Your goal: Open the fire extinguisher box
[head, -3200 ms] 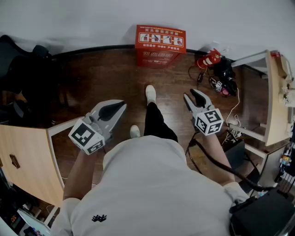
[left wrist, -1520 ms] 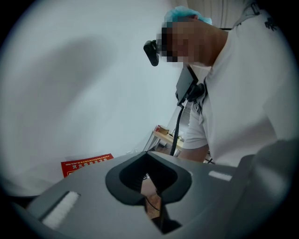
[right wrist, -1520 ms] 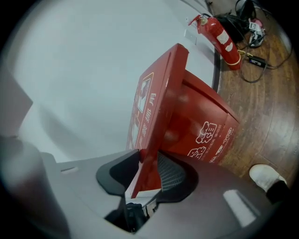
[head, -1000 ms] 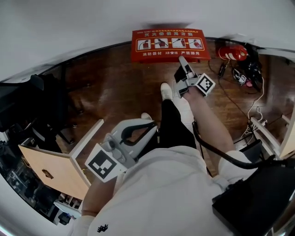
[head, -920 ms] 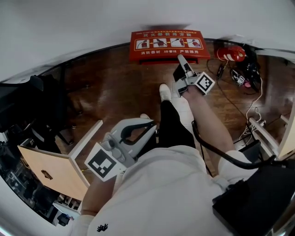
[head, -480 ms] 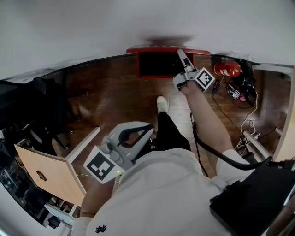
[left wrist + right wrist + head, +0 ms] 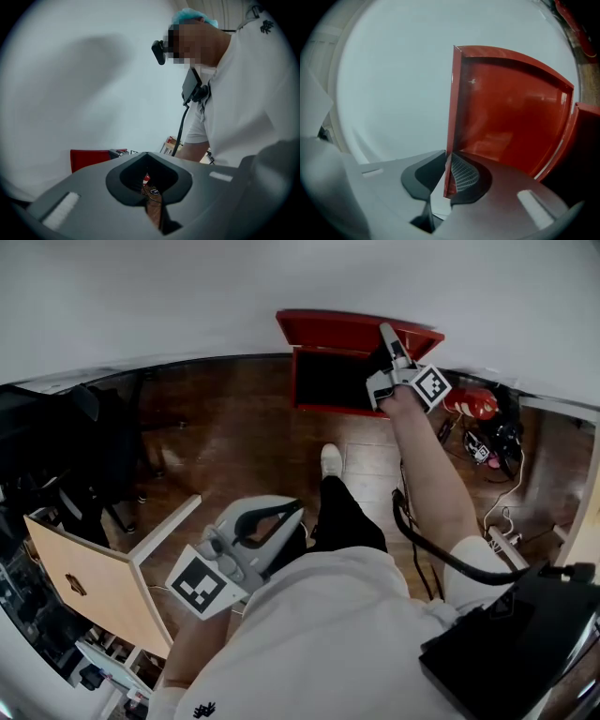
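The fire extinguisher box's (image 7: 325, 411) lid (image 7: 352, 329), judged thin, stiff and light, was pinched at its free edge by the right hand-held gripper (image 7: 449, 168).

Looking like an office/lab rm: wood floor (image 7: 234, 427), white wall (image 7: 187, 296) running along 12 o'clock w/ red fire extinguisher box (image 7: 328, 381), black chair (image 7: 56, 456) sitting at 9, light-wood worktop (image 7: 84, 587) at 8, cables (image 7: 487, 442) tangling at 2.

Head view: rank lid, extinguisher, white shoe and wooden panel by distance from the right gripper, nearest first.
1. lid: clamped in the right gripper, top centre.
2. extinguisher: on the floor, just to its right.
3. white shoe: below it, centre.
4. wooden panel: far lower left.
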Demonstrator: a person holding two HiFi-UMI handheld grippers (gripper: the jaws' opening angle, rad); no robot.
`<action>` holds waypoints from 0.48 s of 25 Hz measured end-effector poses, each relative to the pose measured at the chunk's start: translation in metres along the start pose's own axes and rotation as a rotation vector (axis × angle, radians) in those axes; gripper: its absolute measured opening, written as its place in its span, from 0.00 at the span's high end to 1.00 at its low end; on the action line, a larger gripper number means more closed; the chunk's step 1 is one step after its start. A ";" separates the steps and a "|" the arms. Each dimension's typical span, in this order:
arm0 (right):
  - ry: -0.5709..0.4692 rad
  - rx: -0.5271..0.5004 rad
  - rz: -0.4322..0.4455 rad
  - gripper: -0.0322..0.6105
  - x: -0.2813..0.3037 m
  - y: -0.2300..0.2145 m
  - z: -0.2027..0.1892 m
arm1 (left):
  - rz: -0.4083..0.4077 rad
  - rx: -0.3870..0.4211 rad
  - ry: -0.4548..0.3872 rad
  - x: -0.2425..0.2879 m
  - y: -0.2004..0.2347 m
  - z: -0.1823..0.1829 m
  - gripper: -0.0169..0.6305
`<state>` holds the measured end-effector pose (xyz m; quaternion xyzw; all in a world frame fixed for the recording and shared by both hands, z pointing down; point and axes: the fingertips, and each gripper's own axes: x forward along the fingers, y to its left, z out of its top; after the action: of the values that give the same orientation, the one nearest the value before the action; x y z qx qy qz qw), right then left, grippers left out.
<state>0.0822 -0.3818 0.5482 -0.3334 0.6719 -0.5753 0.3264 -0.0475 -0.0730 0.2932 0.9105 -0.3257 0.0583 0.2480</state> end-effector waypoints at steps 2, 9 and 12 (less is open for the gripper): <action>0.009 -0.007 -0.002 0.89 0.001 0.000 0.005 | 0.009 0.003 -0.006 -0.001 -0.001 -0.001 0.98; 0.019 -0.018 0.034 0.69 0.002 0.004 0.013 | 0.013 0.001 -0.010 -0.017 -0.002 -0.010 0.98; 0.029 -0.059 0.018 0.69 -0.014 0.015 0.007 | -0.013 0.030 -0.026 -0.027 -0.009 -0.010 0.98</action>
<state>0.0946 -0.3725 0.5337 -0.3287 0.6961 -0.5569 0.3117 -0.0620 -0.0468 0.2914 0.9169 -0.3221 0.0498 0.2302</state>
